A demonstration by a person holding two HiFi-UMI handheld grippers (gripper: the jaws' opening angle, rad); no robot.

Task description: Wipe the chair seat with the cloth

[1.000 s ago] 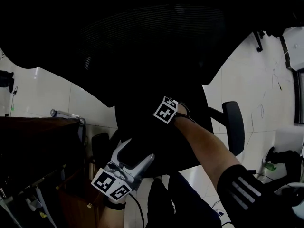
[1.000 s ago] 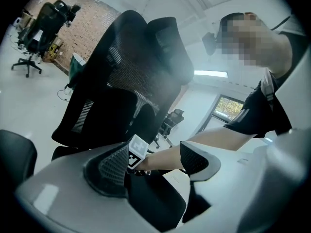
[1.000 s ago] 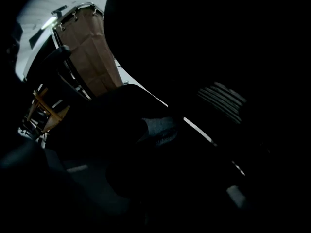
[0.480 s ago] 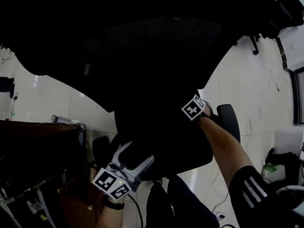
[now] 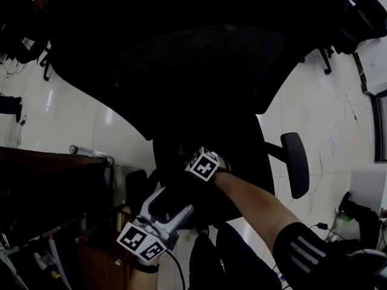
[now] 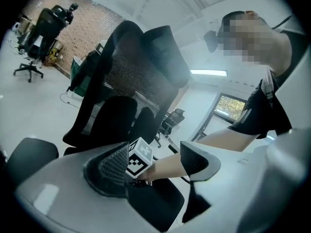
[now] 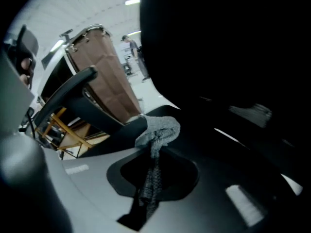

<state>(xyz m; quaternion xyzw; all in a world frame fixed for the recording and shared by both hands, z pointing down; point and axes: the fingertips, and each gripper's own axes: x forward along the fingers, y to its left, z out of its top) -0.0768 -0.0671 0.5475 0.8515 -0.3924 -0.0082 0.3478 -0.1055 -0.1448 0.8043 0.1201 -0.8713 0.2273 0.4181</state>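
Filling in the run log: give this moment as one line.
right gripper: shut on cloth, at chair seat | left gripper: open, empty

The floor [image 5: 60, 116] is glossy white tile, with thin cables [image 5: 351, 104] trailing across it at the right. A dark brown table [image 5: 42, 180] stands at the left, and a metal bar [image 5: 91, 152] runs past its far corner. In the right gripper view a brown panel [image 7: 109, 76] rises under a chrome rail [image 7: 83, 33], with a yellow frame [image 7: 63, 127] lower down beside it. The left gripper view takes in a brick wall [image 6: 92, 28] and, far off at the left, a black office chair [image 6: 41, 30] on castors. It also shows a ceiling light strip [image 6: 208, 73] and a window [image 6: 228, 108] with daylight and foliage beyond.
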